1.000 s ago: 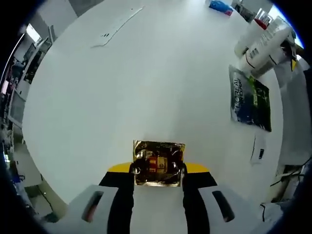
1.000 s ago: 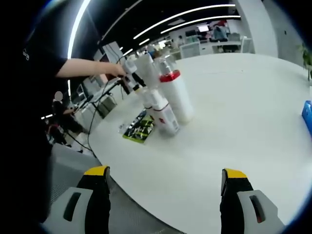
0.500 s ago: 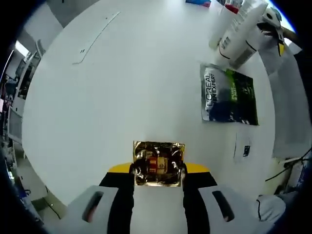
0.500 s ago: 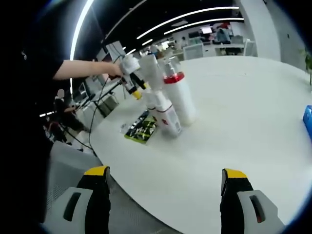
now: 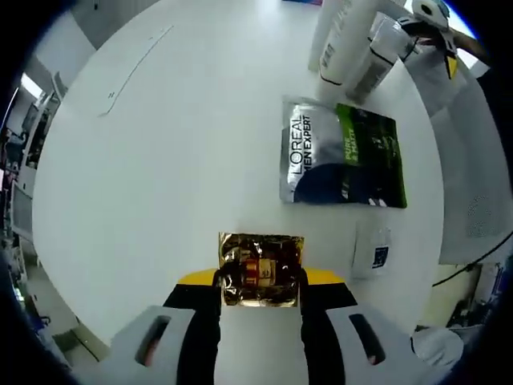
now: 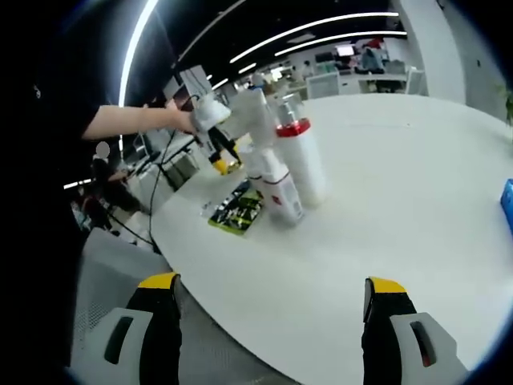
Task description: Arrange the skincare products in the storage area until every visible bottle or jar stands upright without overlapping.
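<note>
My left gripper (image 5: pixel 261 281) pinches a small gold foil sachet (image 5: pixel 261 267) between its jaws, held above the white round table (image 5: pixel 176 160). The sachet is crinkled and shiny, with a red and dark print in its middle that I cannot read.

Ahead and to the right in the left gripper view, a flat L'Oreal Men Expert pouch (image 5: pixel 343 154), silver, dark blue and green, lies on the table. Just beyond it stand white bottles (image 5: pixel 350 42), close together. A small white card (image 5: pixel 373 249) lies near the pouch, toward the table edge, and a thin strip of paper (image 5: pixel 135 68) lies far off on the other side.

My right gripper (image 6: pixel 275 321) has its jaws spread wide with nothing between them, over the near edge of the table. In the right gripper view the white bottles (image 6: pixel 280 172) stand upright in a tight cluster, one with a red band (image 6: pixel 292 128) near its top, and the pouch (image 6: pixel 235 210) lies flat beside them. My left arm (image 6: pixel 132 120) reaches toward the cluster from the left.
</note>
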`<state>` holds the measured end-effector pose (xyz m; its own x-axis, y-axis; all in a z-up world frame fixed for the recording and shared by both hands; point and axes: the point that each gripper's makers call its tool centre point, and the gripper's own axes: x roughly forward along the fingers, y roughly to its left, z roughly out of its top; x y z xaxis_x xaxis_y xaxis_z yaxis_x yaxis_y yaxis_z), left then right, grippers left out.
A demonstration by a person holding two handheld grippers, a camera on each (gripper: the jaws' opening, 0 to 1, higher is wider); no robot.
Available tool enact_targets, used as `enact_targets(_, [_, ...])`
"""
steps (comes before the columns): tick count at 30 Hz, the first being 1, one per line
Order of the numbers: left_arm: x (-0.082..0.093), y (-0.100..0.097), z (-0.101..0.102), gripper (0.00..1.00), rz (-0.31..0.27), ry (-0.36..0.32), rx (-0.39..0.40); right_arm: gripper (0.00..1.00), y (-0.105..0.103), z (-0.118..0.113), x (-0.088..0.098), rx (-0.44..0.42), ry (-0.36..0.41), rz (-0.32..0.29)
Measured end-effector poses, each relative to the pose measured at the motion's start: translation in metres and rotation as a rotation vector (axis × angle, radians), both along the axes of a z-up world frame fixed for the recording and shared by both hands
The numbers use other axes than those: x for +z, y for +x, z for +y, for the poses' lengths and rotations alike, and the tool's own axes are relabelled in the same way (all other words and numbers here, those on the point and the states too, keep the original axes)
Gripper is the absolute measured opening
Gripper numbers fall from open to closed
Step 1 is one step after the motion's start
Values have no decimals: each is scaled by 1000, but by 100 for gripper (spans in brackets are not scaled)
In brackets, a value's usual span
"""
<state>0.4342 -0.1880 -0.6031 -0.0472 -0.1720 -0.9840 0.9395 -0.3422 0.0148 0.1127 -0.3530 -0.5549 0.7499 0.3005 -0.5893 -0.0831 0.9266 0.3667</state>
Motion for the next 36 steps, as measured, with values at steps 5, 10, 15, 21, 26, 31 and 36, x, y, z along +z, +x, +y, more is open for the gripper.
enact_targets(5, [-6, -5, 4, 33, -2, 3, -16, 99, 0, 0, 0, 3, -1, 0])
enact_targets(10, [-7, -17, 6, 33, 7, 5, -15, 99, 0, 1, 0, 6, -4, 0])
enact_targets(15, [-11, -22, 6, 33, 13, 7, -17, 99, 0, 1, 1, 8, -5, -1])
enact_targets(21, [-10, -27, 6, 34, 13, 12, -27, 99, 0, 2, 1, 12, -8, -2])
enact_targets(26, [-12, -32, 5, 34, 21, 17, -26, 99, 0, 2, 1, 12, -9, -4])
enact_targets(31, [-15, -35, 2, 34, 23, 20, -30, 99, 0, 2, 2, 13, -8, -3])
enact_targets(36, [-18, -44, 1, 34, 43, 36, -30, 99, -1, 3, 1, 15, -10, 0])
